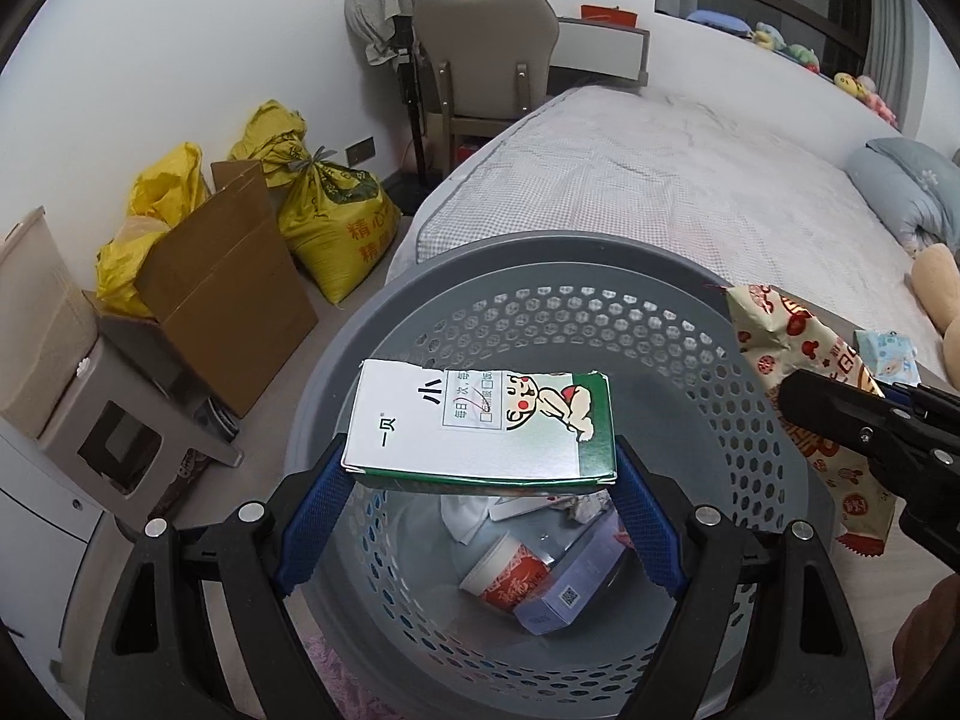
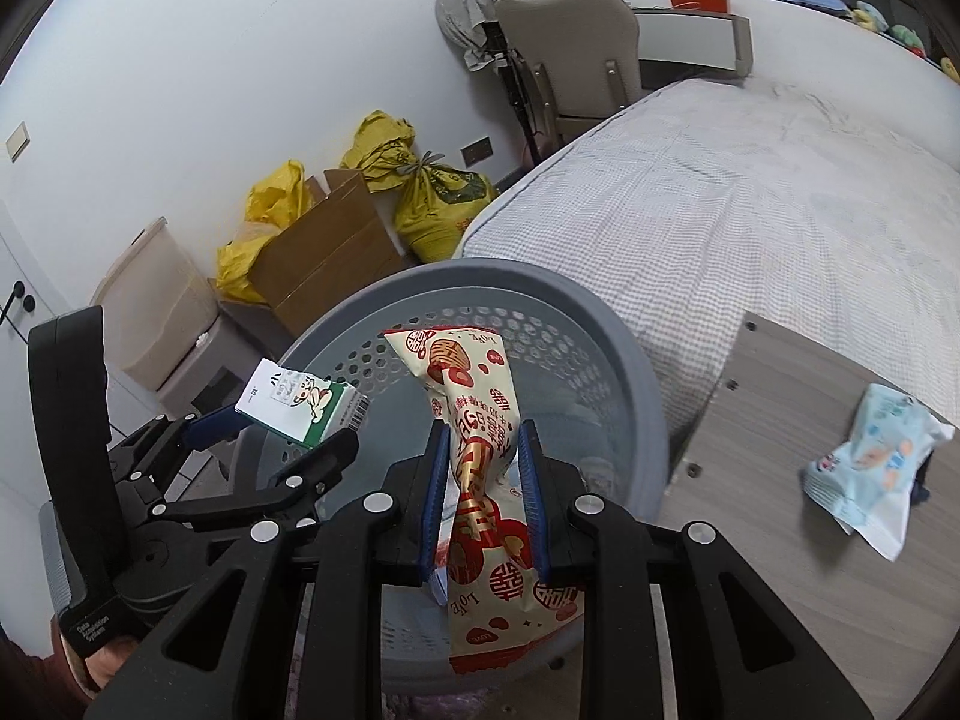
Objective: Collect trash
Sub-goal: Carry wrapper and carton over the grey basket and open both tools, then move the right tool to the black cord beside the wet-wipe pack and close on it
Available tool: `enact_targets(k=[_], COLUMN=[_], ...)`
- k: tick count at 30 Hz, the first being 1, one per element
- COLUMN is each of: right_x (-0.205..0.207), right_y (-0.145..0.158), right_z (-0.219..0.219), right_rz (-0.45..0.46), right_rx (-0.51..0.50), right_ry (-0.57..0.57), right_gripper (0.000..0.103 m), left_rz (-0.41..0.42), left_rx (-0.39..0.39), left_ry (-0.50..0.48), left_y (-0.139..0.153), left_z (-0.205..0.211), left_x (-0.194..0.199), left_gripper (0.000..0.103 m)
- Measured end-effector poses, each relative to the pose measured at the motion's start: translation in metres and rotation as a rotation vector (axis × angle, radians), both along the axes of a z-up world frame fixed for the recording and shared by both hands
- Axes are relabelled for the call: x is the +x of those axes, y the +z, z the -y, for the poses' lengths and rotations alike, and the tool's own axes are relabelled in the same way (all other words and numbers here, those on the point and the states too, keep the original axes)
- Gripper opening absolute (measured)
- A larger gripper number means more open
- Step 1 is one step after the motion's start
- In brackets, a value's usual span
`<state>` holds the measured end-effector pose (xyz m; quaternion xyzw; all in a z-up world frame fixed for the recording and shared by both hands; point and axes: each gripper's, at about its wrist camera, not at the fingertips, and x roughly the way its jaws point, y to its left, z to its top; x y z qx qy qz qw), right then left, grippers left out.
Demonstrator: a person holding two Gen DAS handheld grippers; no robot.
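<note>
The task looks well under way, judging by what already lies in the grey basket [image 1: 384, 324]: a red paper cup [image 1: 510, 576], a pale purple carton [image 1: 576, 588] and some crumpled white scraps [image 1: 474, 516] rest on its bottom. Two more pieces are on the point of joining them. The left claw [image 1: 480, 516] grasps a white and green box [image 1: 480, 426] by its two ends, jaws spread wide around it, and holds it flat above the basket's opening. The right claw [image 2: 483, 498] is clenched on a cream and red snack wrapper [image 2: 474, 480], which stands up between the blue pads [image 2: 531, 480] and hangs over the near right part of the basket; in the left wrist view the same wrapper shows at the basket's right rim. Neither piece has been let go yet, so both drops are left to do. After that, at least one item remains: a light blue packet [image 2: 870, 462] lies on the wooden bench [image 2: 768, 540] to the right of the basket, just beside the bed [image 2: 720, 192]. Whether the cardboard box [image 1: 222, 276] and yellow sacks [image 1: 336, 216] by the far wall count as trash cannot be told.
</note>
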<state>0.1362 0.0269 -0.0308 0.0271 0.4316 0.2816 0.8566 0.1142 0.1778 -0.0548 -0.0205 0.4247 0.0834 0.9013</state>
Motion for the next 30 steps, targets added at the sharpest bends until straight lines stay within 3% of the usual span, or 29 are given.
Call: enact_targets(k=[8, 9, 11, 30], right_x=[0.009, 0.009, 0.008, -0.010], right_y=[-0.008, -0.008, -0.008, -0.002], right_z=[-0.010, -0.011, -0.010, 0.000], right_rz=[-0.024, -0.025, -0.016, 0.014], right_rx=[-0.009, -0.010, -0.012, -0.042], right_ry=[0.018, 0.020, 0.015, -0.027], right_gripper=[0.025, 0.029, 0.058, 0.060], left_rz=[-0.002, -0.001, 0.003, 0.025], left_rx=[-0.023, -0.029, -0.038, -0.032], left_ry=[0.029, 0.031, 0.040, 0.081], left_y=[0.000, 0.000, 0.001, 0.010], left_z=[-0.013, -0.013, -0.016, -0.022], left_x=[0.000, 0.000, -0.002, -0.019], left_gripper=[0.082, 0.082, 0.090, 0.096])
